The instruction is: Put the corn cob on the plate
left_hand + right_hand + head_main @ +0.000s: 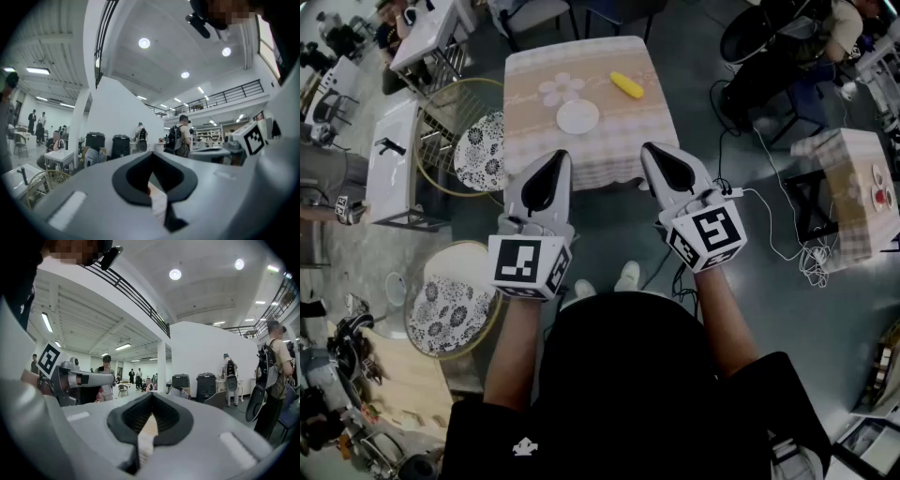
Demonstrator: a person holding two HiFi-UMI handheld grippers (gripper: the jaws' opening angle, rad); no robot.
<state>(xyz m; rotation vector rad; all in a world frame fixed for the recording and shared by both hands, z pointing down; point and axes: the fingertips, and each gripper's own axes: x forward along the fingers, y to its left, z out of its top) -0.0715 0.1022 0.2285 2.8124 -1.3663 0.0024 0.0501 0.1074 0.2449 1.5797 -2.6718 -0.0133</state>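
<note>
Floor, grey and smooth, fills the head view as we look steeply down. Ahead of us on it stands a small square table under a beige checked cloth printed with a pale flower. To the table's left we see a round wicker chair with a flowered cushion, just beside it, and a second wicker chair nearer us.

Between us and the table we hold both grippers out level, side by side and apart from each other. The left gripper has its jaws closed tip to tip on nothing, as its own gripper view shows. The right gripper is likewise clenched and empty. Each carries a cube with black and white square markers at its back.

On the table's near half lies a round white plate. The yellow corn cob lies on the cloth beyond the plate and to its right, near it but not touching, well apart from both grippers.
</note>
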